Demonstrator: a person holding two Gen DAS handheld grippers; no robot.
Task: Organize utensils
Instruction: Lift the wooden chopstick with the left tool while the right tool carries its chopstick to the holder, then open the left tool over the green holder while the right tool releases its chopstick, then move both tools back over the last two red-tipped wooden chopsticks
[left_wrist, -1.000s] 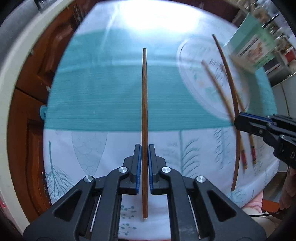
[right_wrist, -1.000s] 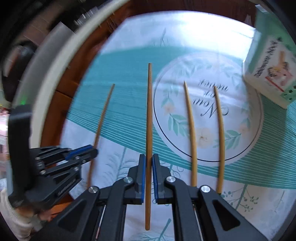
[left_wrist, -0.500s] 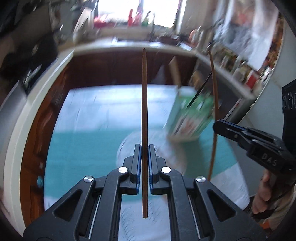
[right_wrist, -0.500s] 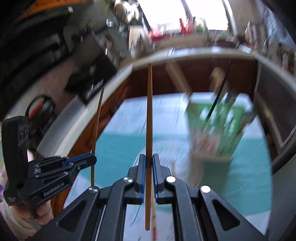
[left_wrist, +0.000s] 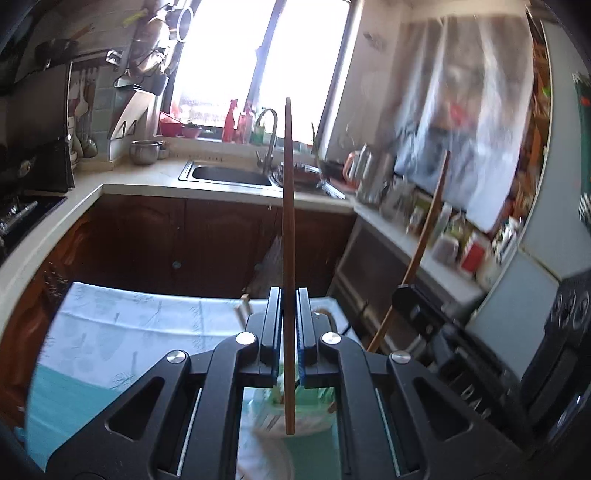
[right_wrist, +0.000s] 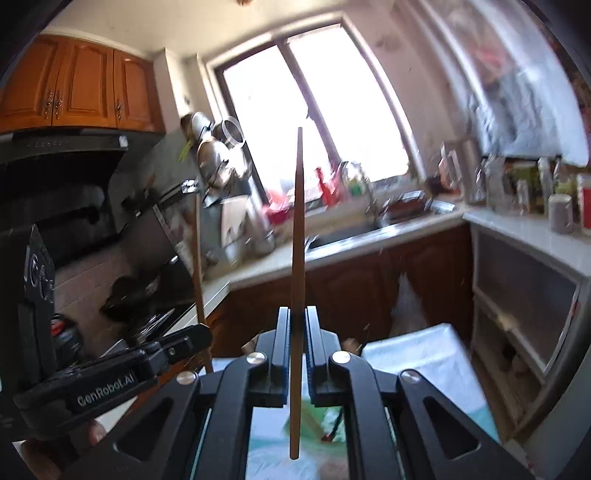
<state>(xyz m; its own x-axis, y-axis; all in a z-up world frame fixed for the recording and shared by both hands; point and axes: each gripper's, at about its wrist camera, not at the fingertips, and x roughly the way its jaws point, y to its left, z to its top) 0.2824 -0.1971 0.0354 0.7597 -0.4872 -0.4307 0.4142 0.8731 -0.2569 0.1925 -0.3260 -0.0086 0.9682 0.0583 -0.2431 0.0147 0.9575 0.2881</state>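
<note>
My left gripper (left_wrist: 288, 295) is shut on a dark brown chopstick (left_wrist: 288, 221) that stands upright, tip toward the window. My right gripper (right_wrist: 297, 314) is shut on a lighter brown chopstick (right_wrist: 297, 240), also upright. In the left wrist view the right gripper (left_wrist: 406, 295) shows at right with its chopstick (left_wrist: 428, 236). In the right wrist view the left gripper (right_wrist: 177, 347) shows at left with its chopstick (right_wrist: 198, 273). A green carton holder (left_wrist: 280, 410) shows blurred under the left gripper, and under the right gripper in the right wrist view (right_wrist: 317, 417).
The table with a white and teal cloth (left_wrist: 110, 332) lies below. Behind it run dark wood cabinets (left_wrist: 184, 243), a worktop with a sink (left_wrist: 229, 173) and tap, a stove at left (right_wrist: 147, 317), and a shelf of jars at right (left_wrist: 443, 229).
Both grippers have tilted up from facing the tablecloth to facing the kitchen window, each keeping its chopstick. The carton holder has slid from ahead to beneath the grippers.
</note>
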